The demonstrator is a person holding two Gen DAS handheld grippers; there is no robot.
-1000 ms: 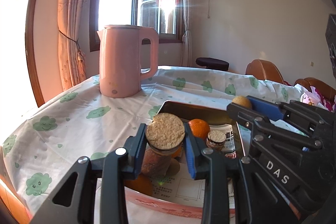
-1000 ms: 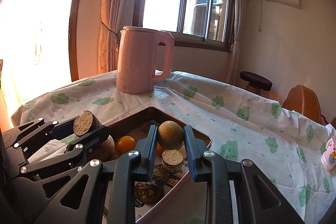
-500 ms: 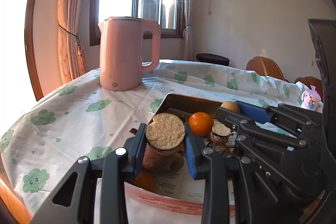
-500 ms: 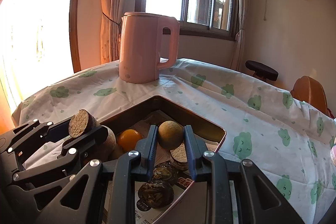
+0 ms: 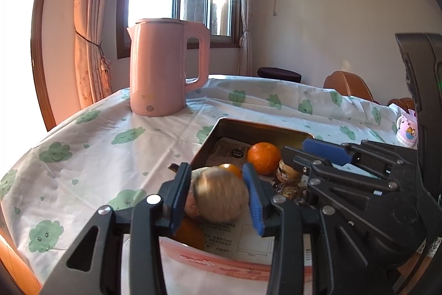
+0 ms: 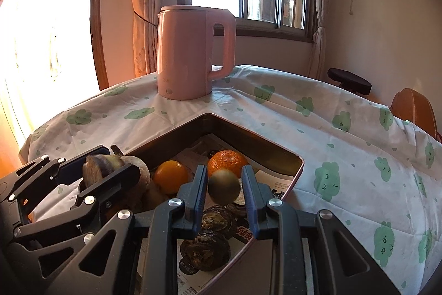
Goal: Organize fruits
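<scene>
Holding blurred cork-topped jar (image 5: 218, 198), axis unclear, L gripper (image 5: 218, 195); R gripper (image 6: 224, 185) wide around blurred round fruit (image 6: 223, 186); 2 oranges (image 6: 227, 162) center frame.

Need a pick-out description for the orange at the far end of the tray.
Start at the pink kettle on the tablecloth; just nearer is a metal tray lined with newspaper. The orange is the fruit deepest in it, dimpled and darker than the smoother, yellower one to its left.

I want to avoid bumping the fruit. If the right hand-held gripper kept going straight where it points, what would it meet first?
Probably the tangerine in the tray, straight beyond the blurred brownish fruit between the right hand-held gripper fingers. Depth is unclear; the pink kettle stands much farther back.
</scene>
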